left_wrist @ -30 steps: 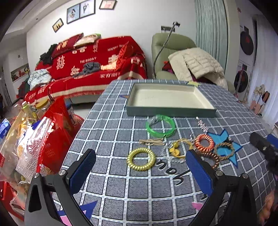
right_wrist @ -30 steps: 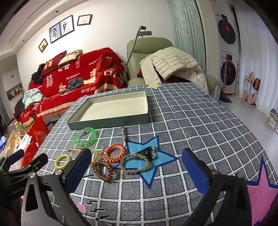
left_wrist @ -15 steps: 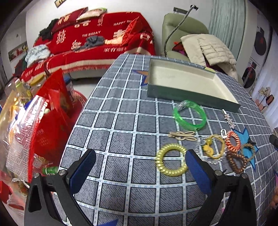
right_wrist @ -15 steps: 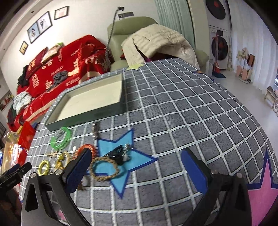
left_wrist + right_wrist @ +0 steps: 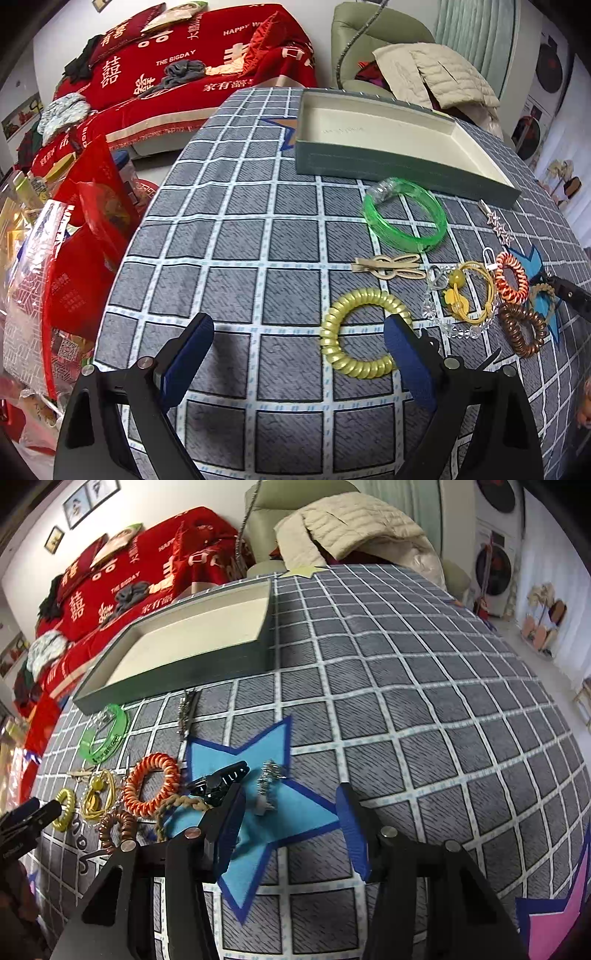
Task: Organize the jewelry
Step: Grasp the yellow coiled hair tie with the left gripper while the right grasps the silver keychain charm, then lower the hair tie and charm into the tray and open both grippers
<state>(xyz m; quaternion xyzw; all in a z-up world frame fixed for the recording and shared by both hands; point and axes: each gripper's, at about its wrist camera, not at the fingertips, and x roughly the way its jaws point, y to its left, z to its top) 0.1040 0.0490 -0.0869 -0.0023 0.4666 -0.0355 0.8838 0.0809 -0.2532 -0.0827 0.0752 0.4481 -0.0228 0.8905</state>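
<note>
Here, a ribbed, glossy yellow spiral hair tie (image 5: 364,333), ring-shaped, flat.

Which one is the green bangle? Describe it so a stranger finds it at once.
Start at the shallow grey-green tray on the checked tablecloth. Just in front of its near wall lies the green bangle. It is the only smooth, see-through green ring; the rings nearby are coiled.

Cloth, plastic and metal on a checked table

The table (image 5: 229,236) wears a matt, coarse-woven grey cloth with felt-like stars. The green bangle (image 5: 404,219) is glossy clear plastic; the yellow coil tie (image 5: 364,332) and orange coil tie (image 5: 151,788) are shiny ribbed plastic. The black claw clip (image 5: 218,784) gleams; at its 3 o'clock a silvery clip (image 5: 267,788) looks metallic. The tray (image 5: 369,166) has matt walls with a pale, paper-like lining.
</note>
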